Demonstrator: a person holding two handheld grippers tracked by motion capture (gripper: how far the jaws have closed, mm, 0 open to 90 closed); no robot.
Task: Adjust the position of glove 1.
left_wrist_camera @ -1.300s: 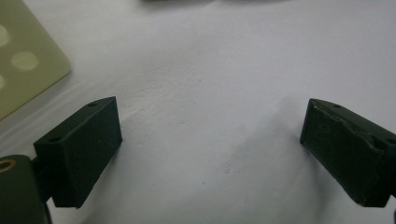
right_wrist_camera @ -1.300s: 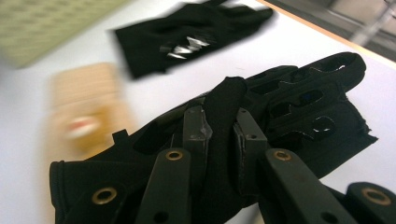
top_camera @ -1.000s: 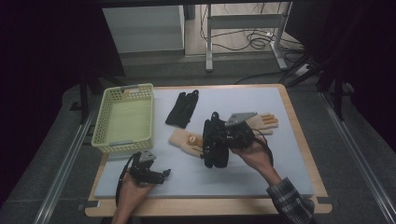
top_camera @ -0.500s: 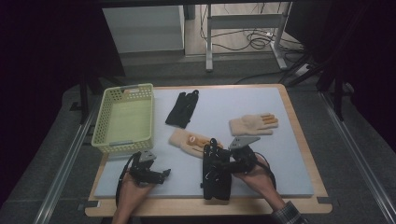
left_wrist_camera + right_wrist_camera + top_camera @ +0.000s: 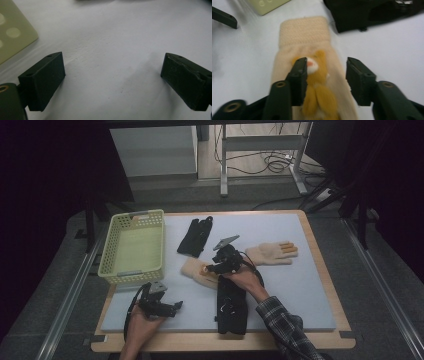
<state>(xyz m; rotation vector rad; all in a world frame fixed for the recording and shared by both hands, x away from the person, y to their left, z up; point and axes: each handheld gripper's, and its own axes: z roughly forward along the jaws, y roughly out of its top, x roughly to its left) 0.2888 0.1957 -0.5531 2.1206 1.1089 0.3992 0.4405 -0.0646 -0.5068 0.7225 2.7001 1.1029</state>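
A beige knitted glove (image 5: 196, 269) with an orange patch lies mid-mat. My right gripper (image 5: 218, 265) hovers over it; in the right gripper view (image 5: 327, 75) the jaws stand apart on either side of the orange patch (image 5: 319, 87), and the pads do not press it. These jaws have just been opening. A black glove (image 5: 231, 306) lies flat at the mat's front edge, beside the right forearm. A second black glove (image 5: 195, 236) (image 5: 372, 12) lies at the back, and another beige glove (image 5: 272, 253) lies to the right. My left gripper (image 5: 174, 306) (image 5: 112, 80) rests open and empty at front left.
A yellow-green mesh basket (image 5: 132, 245) stands on the left edge of the white mat (image 5: 300, 290); its corner (image 5: 15, 32) is close to the left jaws. The wooden table rim (image 5: 320, 255) frames the mat. Cables and a metal stand sit on the floor behind.
The right gripper carried the black glove toward the front edge, let it go there, then moved back over the beige glove with the orange patch. The left gripper stayed put.
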